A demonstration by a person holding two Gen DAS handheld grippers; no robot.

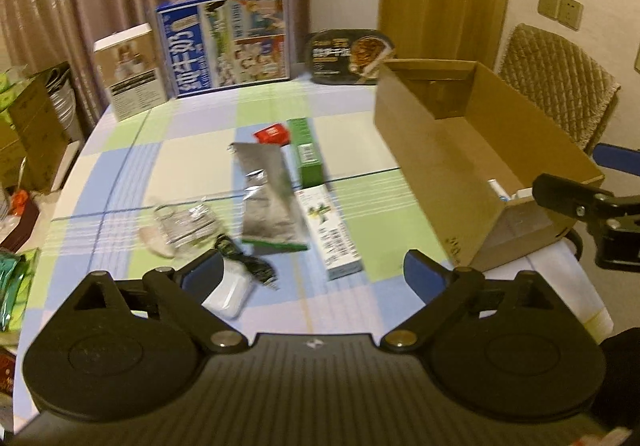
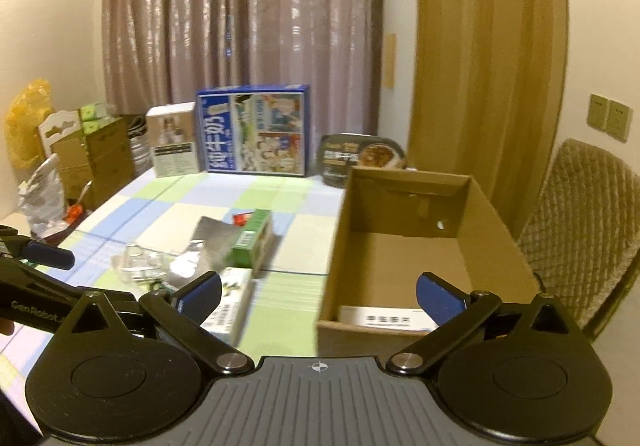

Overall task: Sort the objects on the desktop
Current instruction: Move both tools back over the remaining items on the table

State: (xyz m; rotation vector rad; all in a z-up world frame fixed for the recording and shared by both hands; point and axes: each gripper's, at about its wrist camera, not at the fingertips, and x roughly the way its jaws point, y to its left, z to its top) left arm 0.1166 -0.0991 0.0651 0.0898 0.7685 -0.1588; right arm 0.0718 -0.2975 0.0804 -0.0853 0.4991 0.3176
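Note:
My left gripper (image 1: 312, 272) is open over the near part of the checked tablecloth (image 1: 160, 162), with nothing between its fingers. Ahead of it lie a silver foil pouch (image 1: 268, 198), a green box (image 1: 306, 150), a small red box (image 1: 273, 135), a white carton with green print (image 1: 330, 230), a clear plastic packet (image 1: 180, 224), a black cable (image 1: 244, 262) and a white item (image 1: 230, 292). My right gripper (image 2: 318, 296) is open and empty above the near end of the cardboard box (image 2: 336, 246), which holds a white pack (image 2: 384, 320).
A blue milk case (image 1: 224, 42), a white box (image 1: 130, 74) and a black ready-meal tray (image 1: 350, 56) stand along the table's far edge. A quilted chair (image 1: 556, 82) is behind the cardboard box. Stacked cartons (image 1: 32, 126) crowd the left of the table.

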